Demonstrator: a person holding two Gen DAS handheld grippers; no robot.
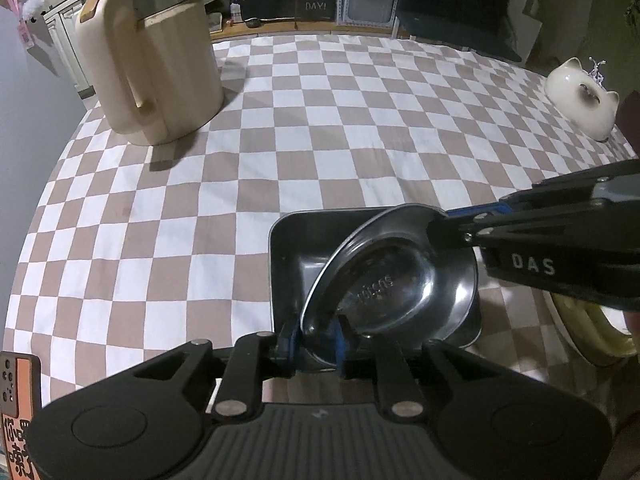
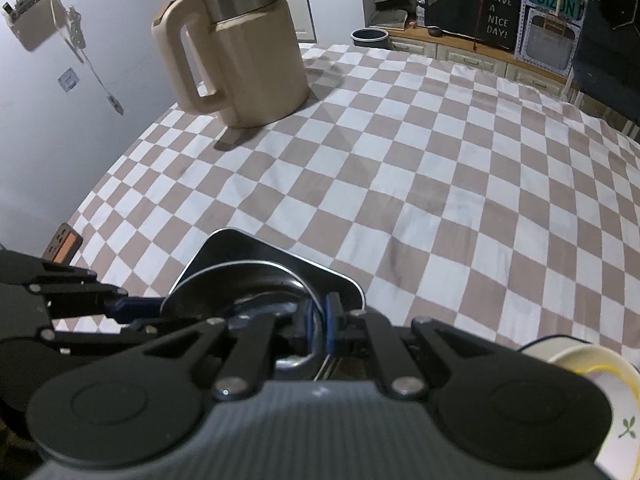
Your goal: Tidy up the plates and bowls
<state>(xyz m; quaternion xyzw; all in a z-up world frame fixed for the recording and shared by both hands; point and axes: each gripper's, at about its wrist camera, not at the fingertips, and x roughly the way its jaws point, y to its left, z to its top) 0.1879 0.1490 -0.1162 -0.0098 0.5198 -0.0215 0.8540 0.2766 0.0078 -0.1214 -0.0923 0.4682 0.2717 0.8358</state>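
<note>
One round steel dish tilts inside one square steel tray. The left gripper and right gripper each pinch its rim; one cream bowl, seemingly empty, sits nearby.

round steel bowl tilted over square tray — claw-held.

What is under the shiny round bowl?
Under the round bowl sits a dark square tray on the checked cloth. Both grippers, left and right, pinch the bowl's rim. The bowl hides most of the tray's floor.

Dim indoor light, soft shadows, strong fisheye bending at edges
</note>
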